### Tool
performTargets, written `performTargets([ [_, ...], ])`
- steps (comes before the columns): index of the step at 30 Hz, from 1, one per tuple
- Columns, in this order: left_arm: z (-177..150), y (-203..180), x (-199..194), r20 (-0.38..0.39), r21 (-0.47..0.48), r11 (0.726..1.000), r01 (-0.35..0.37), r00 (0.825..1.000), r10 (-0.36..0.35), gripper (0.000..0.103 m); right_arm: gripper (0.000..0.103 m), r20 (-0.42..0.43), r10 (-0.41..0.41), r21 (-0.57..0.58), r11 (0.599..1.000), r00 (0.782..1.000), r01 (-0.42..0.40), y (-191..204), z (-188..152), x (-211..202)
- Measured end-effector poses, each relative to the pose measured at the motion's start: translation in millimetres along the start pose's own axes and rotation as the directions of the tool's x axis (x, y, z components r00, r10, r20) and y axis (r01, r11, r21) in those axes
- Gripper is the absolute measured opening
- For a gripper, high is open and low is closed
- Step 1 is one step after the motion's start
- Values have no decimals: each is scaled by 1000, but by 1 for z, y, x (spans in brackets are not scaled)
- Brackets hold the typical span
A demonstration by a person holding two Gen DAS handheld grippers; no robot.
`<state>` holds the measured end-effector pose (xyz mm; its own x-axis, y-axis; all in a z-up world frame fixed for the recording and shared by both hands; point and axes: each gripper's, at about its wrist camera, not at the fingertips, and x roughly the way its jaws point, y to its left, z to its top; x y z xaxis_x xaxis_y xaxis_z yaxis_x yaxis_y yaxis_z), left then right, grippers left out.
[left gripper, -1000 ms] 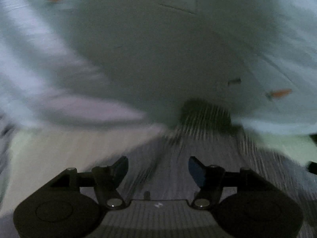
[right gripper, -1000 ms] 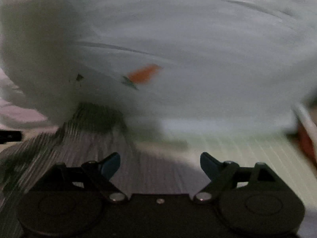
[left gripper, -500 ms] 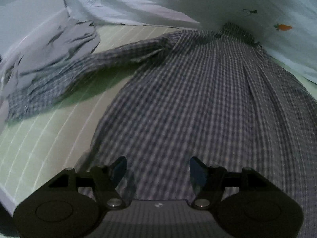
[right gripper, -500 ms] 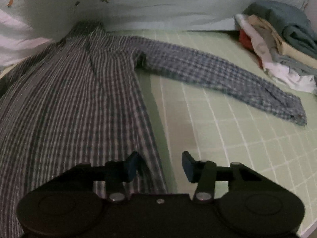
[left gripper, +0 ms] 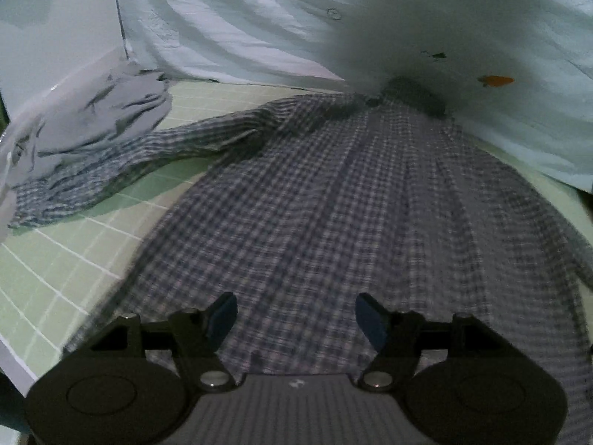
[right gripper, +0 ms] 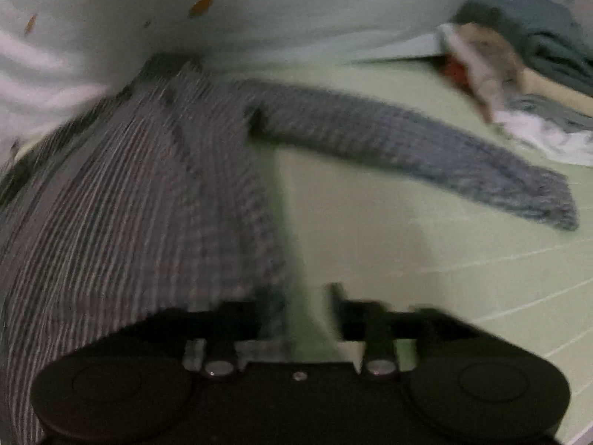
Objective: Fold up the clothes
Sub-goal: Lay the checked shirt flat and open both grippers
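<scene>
Two claws above a spread checked shirt

Both sleeves lie out sideways on the green gridded mat (left gripper: 66, 267), collar far. The checked shirt (left gripper: 333, 222) lies flat under the left gripper (left gripper: 295, 319), whose fingers gape wide, empty. Blur hides the right gripper (right gripper: 296, 311) at the shirt's right edge; its opening is unclear.

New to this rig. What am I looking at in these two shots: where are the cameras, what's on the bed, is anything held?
No robot: a person carries a hand-held gripper in each hand, with a fisheye camera on each looking along its fingers. The left view shows the left hand-held gripper, jaws open, holding nothing, above a plaid shirt spread flat on a green grid sheet. One sleeve runs toward a crumpled grey cloth. The right view is blurred; the right hand-held gripper sits at the shirt's side edge, its state unclear. A clothes pile lies beyond.
</scene>
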<state>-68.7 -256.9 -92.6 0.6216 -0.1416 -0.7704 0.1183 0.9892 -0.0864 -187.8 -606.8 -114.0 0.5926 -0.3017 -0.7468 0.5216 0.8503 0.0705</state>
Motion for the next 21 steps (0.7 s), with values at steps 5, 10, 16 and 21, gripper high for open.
performTargets([
  [5,5,-14,1,-9,30,1000,-10,1000,10,73,80,44,-149,196,971,988,138,-62,28,19],
  [10,16,-23,1,-8,67,998,-23,1000,24,74,80,79,-243,307,929,967,209,-116,56,42],
  [16,28,-34,1,-6,111,993,-39,999,40,75,75,69,-265,411,886,962,215,-162,60,73],
  [21,36,-14,-5,9,94,993,-66,998,65,78,71,8,-360,370,868,933,332,-169,64,80],
])
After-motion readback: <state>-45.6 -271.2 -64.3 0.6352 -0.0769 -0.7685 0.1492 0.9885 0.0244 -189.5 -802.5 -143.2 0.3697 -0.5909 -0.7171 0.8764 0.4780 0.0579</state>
